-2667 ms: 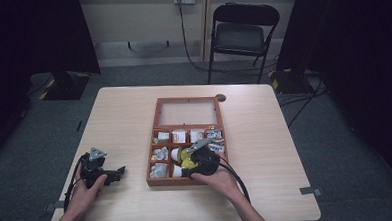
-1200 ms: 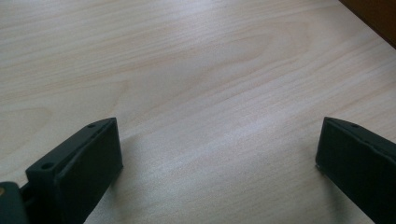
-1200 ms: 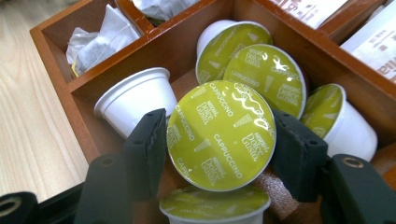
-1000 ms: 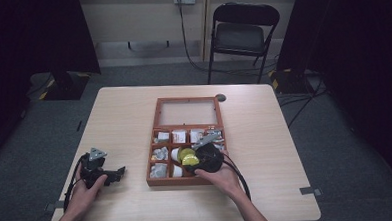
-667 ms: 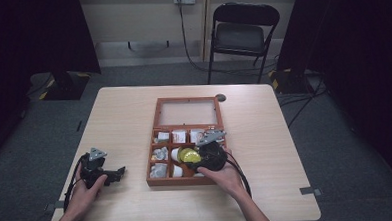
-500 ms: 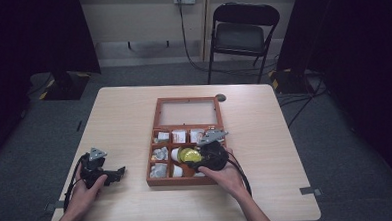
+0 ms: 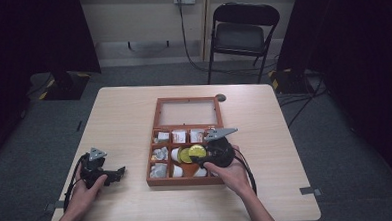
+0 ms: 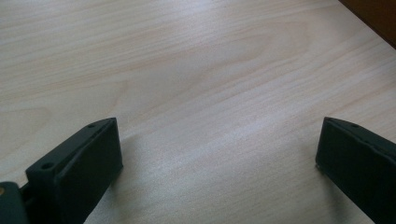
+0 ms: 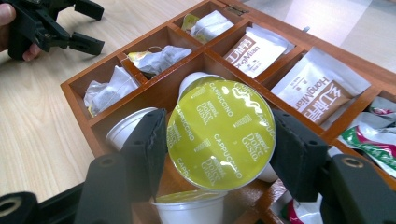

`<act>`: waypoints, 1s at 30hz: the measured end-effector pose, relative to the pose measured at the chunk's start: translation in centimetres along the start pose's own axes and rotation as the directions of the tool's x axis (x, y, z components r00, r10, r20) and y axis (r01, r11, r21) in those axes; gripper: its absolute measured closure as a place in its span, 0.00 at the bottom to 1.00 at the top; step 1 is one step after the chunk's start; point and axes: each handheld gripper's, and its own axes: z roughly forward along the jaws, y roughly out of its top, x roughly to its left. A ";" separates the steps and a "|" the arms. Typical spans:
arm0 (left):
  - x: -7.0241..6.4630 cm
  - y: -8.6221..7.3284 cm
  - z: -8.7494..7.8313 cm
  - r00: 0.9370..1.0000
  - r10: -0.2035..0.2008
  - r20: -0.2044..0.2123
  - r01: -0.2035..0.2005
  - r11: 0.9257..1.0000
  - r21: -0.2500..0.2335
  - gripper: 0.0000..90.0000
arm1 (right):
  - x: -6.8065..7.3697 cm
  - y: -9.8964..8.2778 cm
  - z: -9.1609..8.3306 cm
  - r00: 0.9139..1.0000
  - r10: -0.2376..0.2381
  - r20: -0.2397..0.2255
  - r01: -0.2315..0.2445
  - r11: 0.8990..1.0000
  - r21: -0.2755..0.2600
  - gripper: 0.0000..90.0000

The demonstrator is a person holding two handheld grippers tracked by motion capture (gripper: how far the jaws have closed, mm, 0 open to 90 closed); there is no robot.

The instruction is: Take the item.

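Holding capsule (image 9: 220,133) in right gripper (image 9: 219,149) fingers | pods, sachets (image 9: 254,49) crowd box (image 9: 77,91) | left gripper (image 8: 215,154) wide, empty

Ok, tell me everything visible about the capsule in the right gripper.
The coffee capsule is a white plastic cup with a yellow-green foil lid printed Cappuccino. It is tilted, lid towards the camera, clamped by its rim between the right gripper jaws, above the wooden box compartment holding other capsules.
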 end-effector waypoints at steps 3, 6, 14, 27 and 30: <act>0.0 0.0 0.0 1.000 0.000 0.000 0.000 1.000 0.000 0.00 | -0.1 0.0 -0.3 1.000 0.004 0.003 -0.003 1.000 -0.009 0.45; 0.0 0.0 0.0 1.000 0.000 0.000 0.000 1.000 0.000 0.00 | -0.2 0.1 -0.6 1.000 0.007 0.004 -0.007 1.000 -0.019 0.45; 0.0 0.0 0.0 1.000 0.000 0.000 0.000 1.000 0.000 0.00 | -0.4 0.0 -1.1 1.000 0.014 0.008 -0.014 1.000 -0.028 0.45; 0.0 0.0 0.0 1.000 0.000 0.000 0.000 1.000 0.000 0.00 | -0.7 0.2 -2.2 1.000 0.018 0.017 -0.017 0.998 -0.056 0.45; 0.0 0.0 0.0 1.000 0.000 0.000 0.000 1.000 0.000 0.00 | -0.9 0.2 -2.3 1.000 0.023 0.020 -0.021 0.998 -0.057 0.45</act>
